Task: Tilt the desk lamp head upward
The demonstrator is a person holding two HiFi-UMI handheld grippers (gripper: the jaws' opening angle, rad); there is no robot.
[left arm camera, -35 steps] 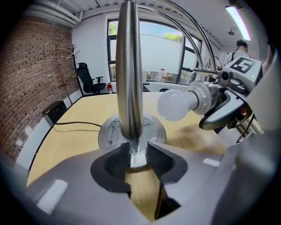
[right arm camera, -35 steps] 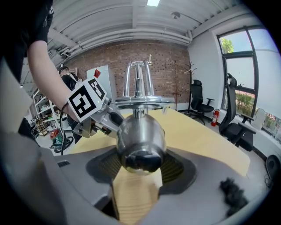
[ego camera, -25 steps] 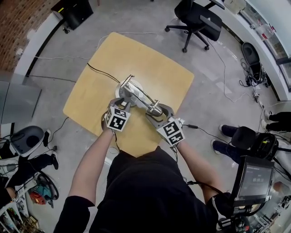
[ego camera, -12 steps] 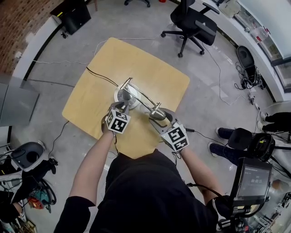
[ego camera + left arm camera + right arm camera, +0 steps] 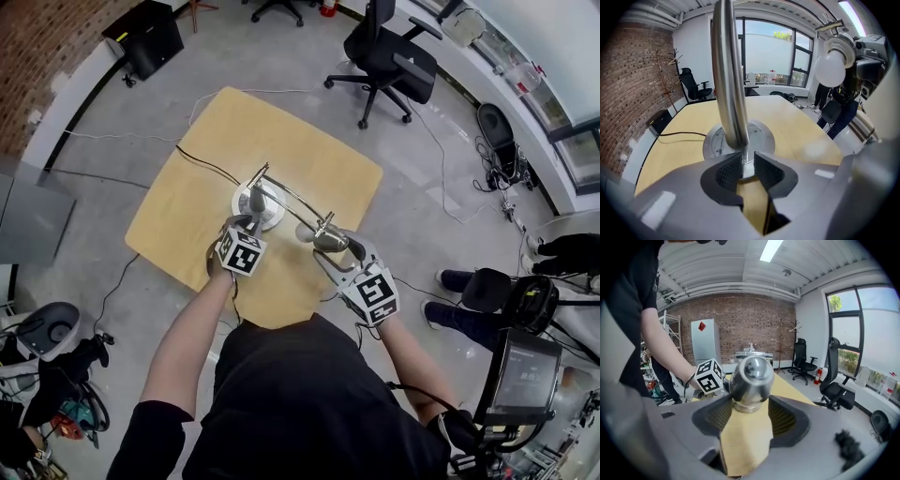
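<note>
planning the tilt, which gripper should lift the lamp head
Right: the right gripper clasps the lamp head. The left gripper, jaws just closed on the stem near the base, steadies it.

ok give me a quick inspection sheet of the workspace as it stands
surface: square wooden table, on a concrete floor
job's things: desk lamp standing on its round base, lamp head with white bulb held above the table
clutter: nothing seen
grippers: left gripper jaws have just been closing, shut on the lamp stem; right gripper shut on the lamp head
cables: black cord from the base across the table; loose cables on the floor
surroundings: office chair, brick wall, monitor
</note>
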